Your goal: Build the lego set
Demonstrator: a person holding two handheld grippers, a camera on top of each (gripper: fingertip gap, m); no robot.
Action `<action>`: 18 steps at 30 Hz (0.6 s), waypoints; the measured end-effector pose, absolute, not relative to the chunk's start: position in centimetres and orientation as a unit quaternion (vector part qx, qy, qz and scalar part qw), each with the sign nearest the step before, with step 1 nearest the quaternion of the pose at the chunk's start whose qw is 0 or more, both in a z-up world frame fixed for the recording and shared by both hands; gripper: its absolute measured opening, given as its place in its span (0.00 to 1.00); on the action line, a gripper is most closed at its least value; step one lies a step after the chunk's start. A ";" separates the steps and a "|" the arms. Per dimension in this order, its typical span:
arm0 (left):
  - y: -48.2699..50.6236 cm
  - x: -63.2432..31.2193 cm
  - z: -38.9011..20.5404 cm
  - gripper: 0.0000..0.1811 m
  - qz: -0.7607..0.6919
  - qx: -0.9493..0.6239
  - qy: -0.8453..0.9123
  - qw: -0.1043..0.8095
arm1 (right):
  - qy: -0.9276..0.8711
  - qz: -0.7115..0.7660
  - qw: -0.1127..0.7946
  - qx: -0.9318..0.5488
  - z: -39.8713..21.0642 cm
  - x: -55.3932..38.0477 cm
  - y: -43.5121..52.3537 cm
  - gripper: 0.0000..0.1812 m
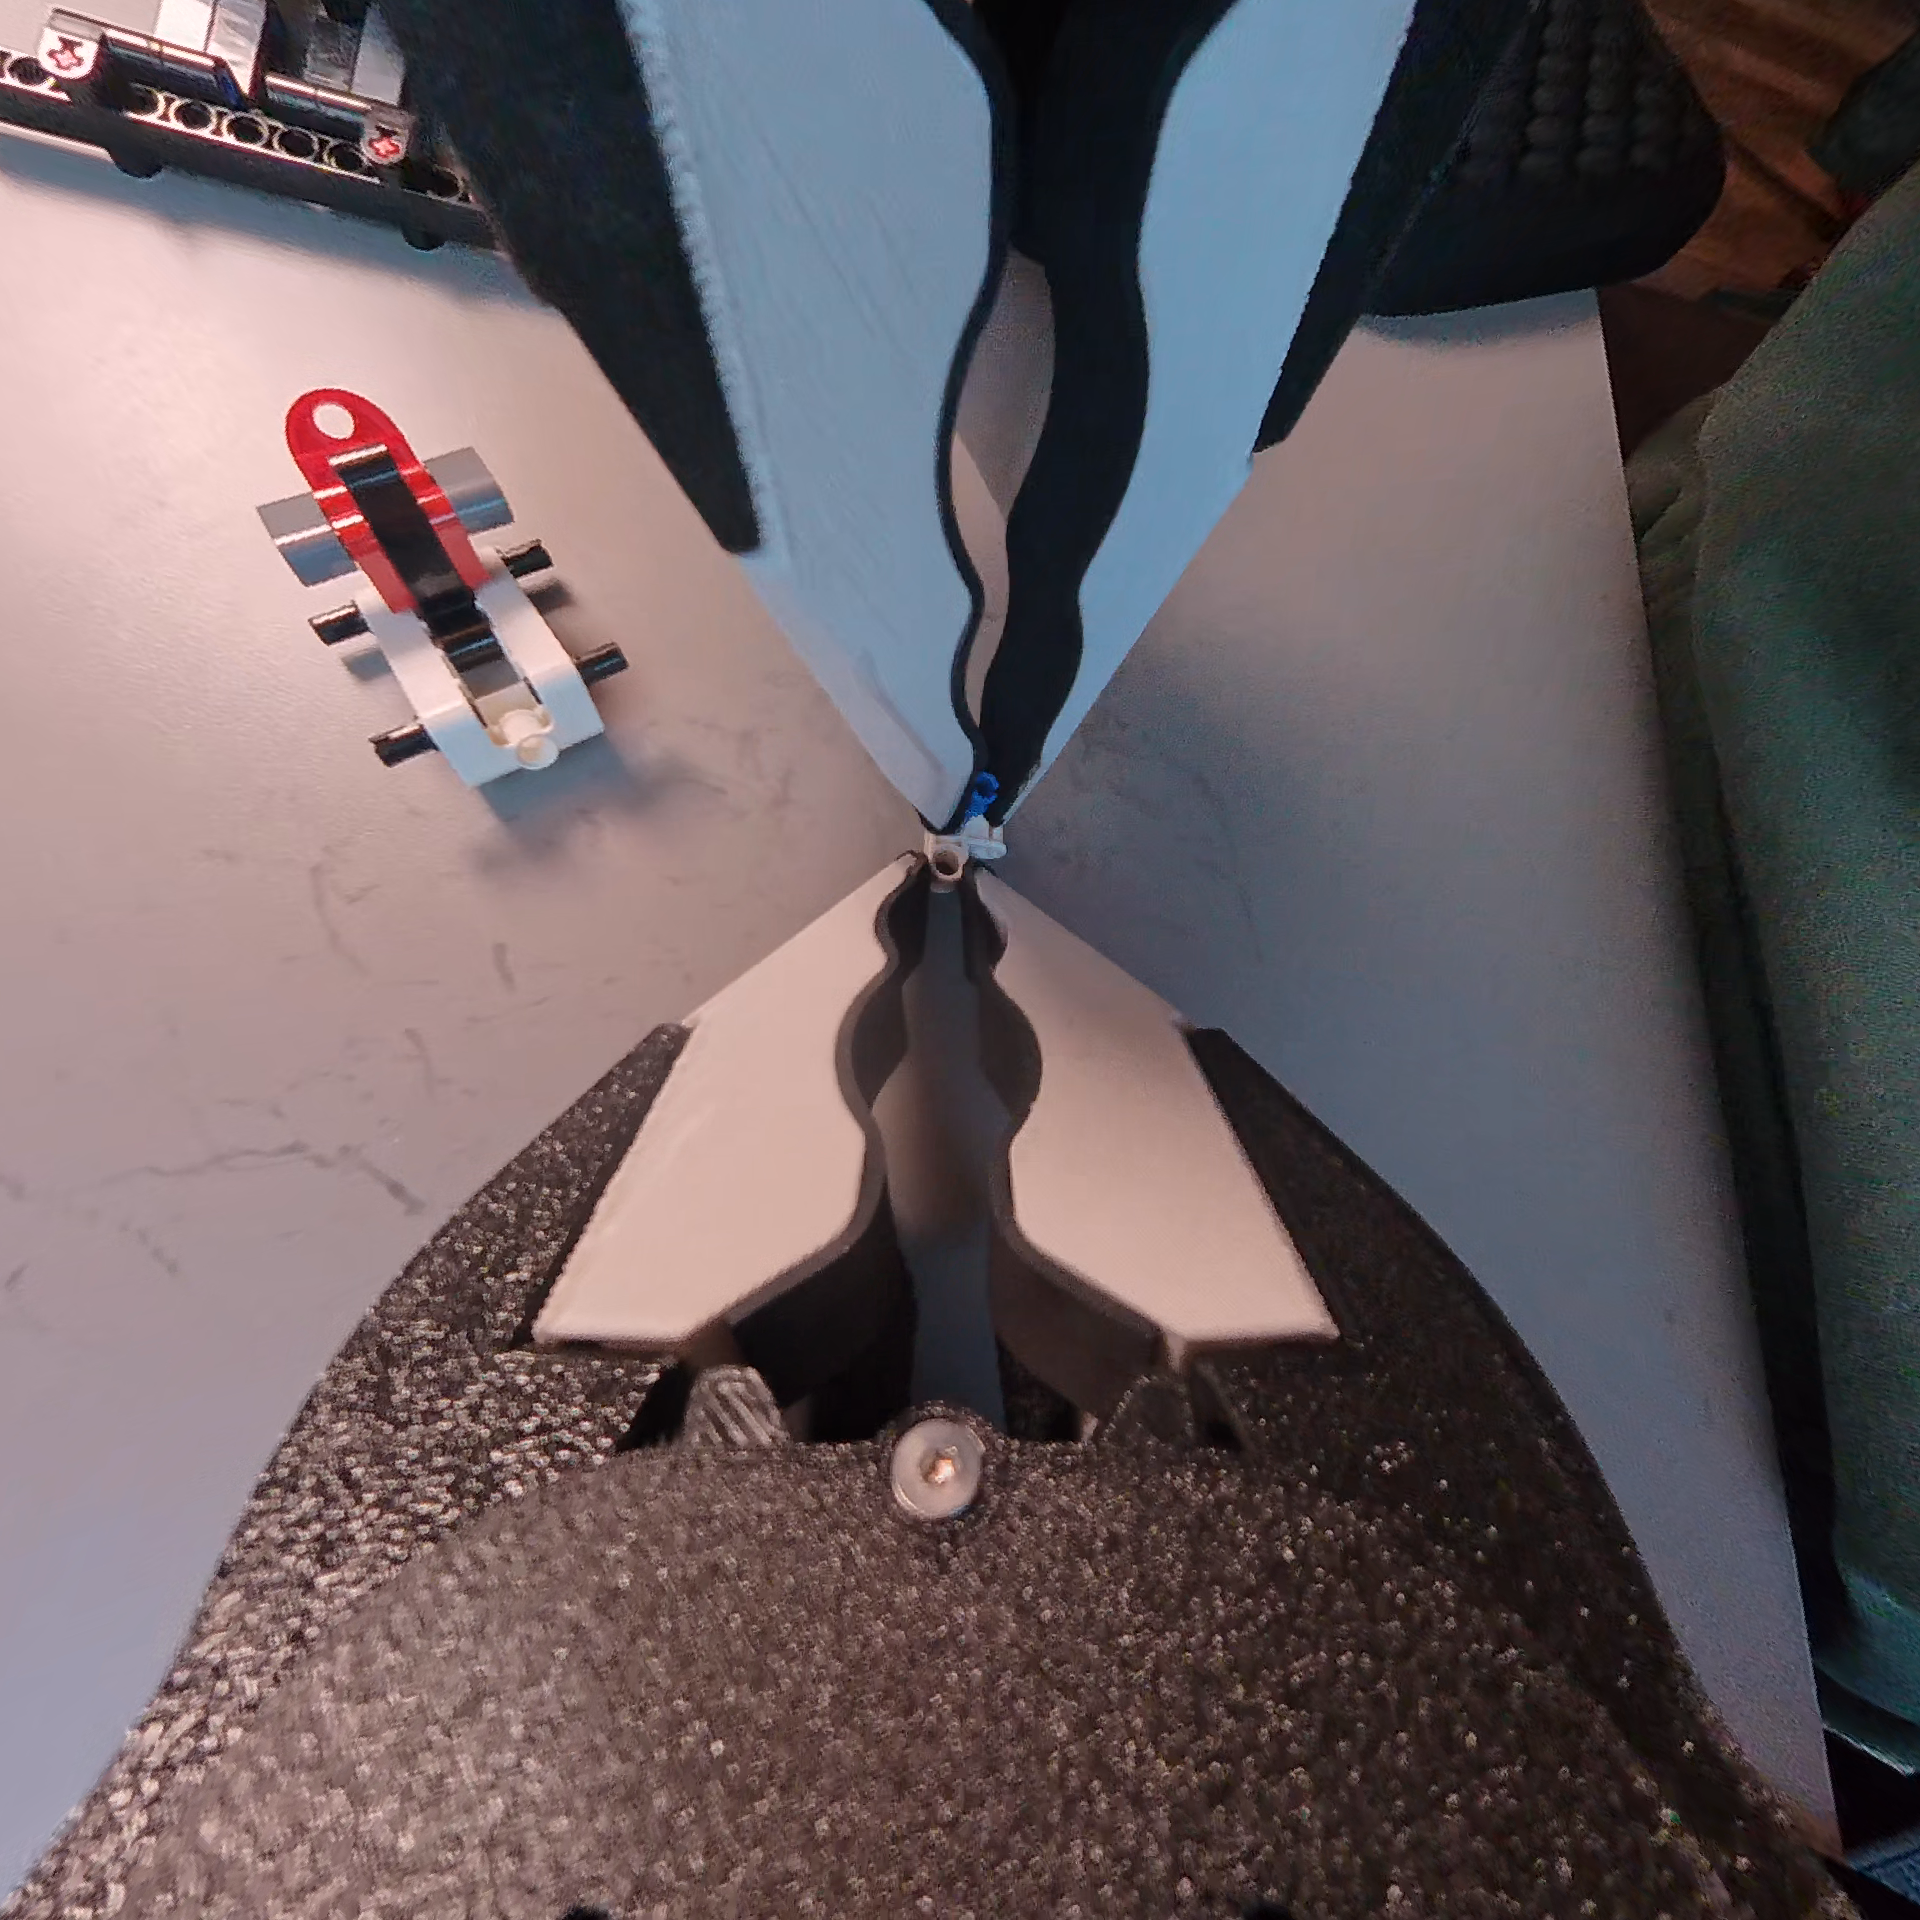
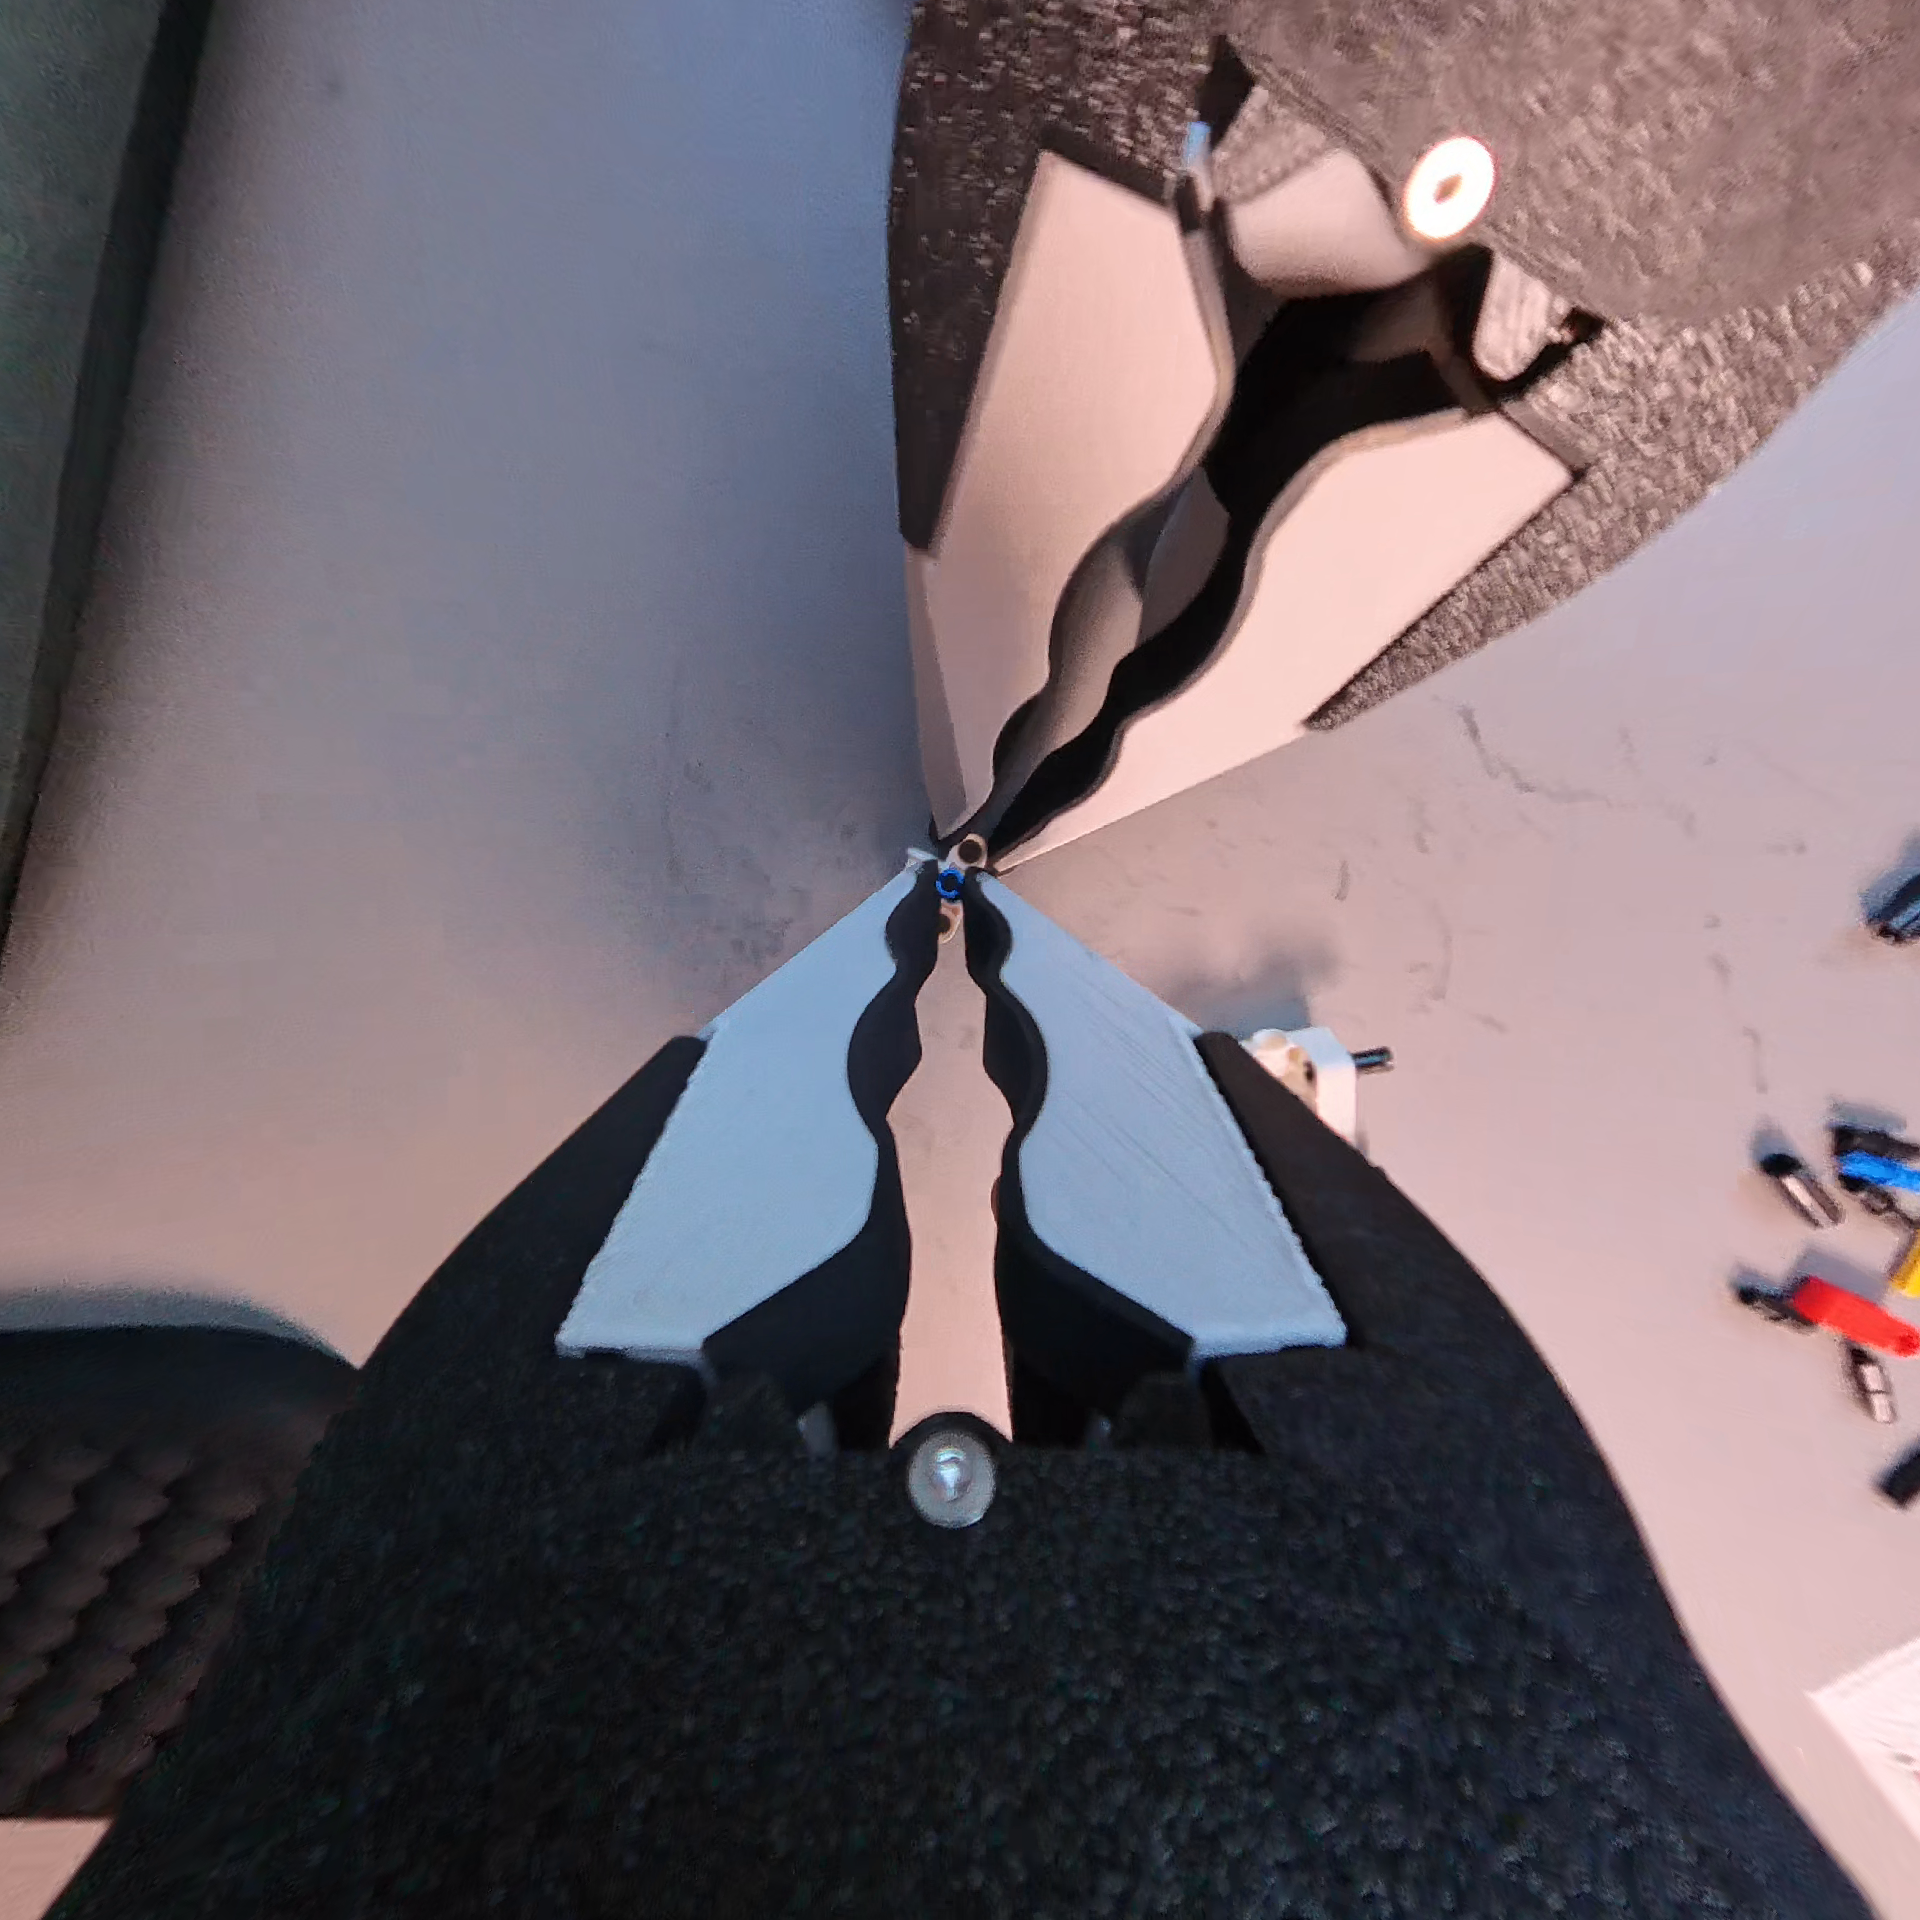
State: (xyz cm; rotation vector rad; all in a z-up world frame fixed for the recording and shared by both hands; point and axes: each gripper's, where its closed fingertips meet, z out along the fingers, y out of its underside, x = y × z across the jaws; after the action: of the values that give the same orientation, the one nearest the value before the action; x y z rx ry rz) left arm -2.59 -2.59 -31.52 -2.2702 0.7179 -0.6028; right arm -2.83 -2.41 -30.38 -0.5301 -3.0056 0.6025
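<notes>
My left gripper point(image 1: 945, 875) rises from the bottom of the left wrist view, shut on a small light grey connector point(image 1: 950, 856). My right gripper point(image 1: 985, 802) comes down from the top of that view, shut on a small blue pin point(image 1: 981, 794). The two pieces meet tip to tip above the table. In the right wrist view the right gripper point(image 2: 948, 891) holds the blue pin point(image 2: 949, 883) against the connector point(image 2: 971, 852), which sits in the left gripper point(image 2: 969, 840). A small red, white, black and grey lego assembly point(image 1: 436, 603) lies on the table to the left.
A long black beam assembly point(image 1: 208, 114) lies at the table's far left. Loose lego pieces point(image 2: 1860, 1174) and a red brick point(image 2: 1860, 1314) lie at the right, with a paper sheet point(image 2: 1870, 1745). A green fabric surface point(image 1: 1787, 935) borders the pale table point(image 1: 312, 1039). My left and right fingertips are right by each other. The right tips stand about 15 centimetres off the long black beam assembly point(image 1: 208, 114).
</notes>
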 end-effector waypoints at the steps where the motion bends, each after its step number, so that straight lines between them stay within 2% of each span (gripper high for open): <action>1: -2.5 -2.6 -31.5 0.02 -0.231 -0.871 0.274 0.336 | -0.960 0.207 0.014 -0.186 -30.4 -2.8 -2.4 0.02; 6: -2.4 -2.6 -31.5 0.02 -0.223 -0.874 0.266 0.340 | -0.929 0.270 0.022 -0.252 -30.4 -2.9 -2.3 0.02; 11: -2.4 -2.6 -31.5 0.03 -0.222 -0.876 0.259 0.340 | -0.933 0.253 0.066 -0.247 -30.4 -3.0 -2.4 0.02; 18: -2.5 -2.4 -31.6 0.03 -0.218 -0.877 0.260 0.342 | -0.915 0.289 0.080 -0.270 -31.0 -2.7 -2.3 0.02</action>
State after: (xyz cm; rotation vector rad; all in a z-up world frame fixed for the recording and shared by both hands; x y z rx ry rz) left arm -2.42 -2.51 -31.58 -2.2795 0.6749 -0.5660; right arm -2.71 -2.27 -30.99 -0.8090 -2.7371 0.8646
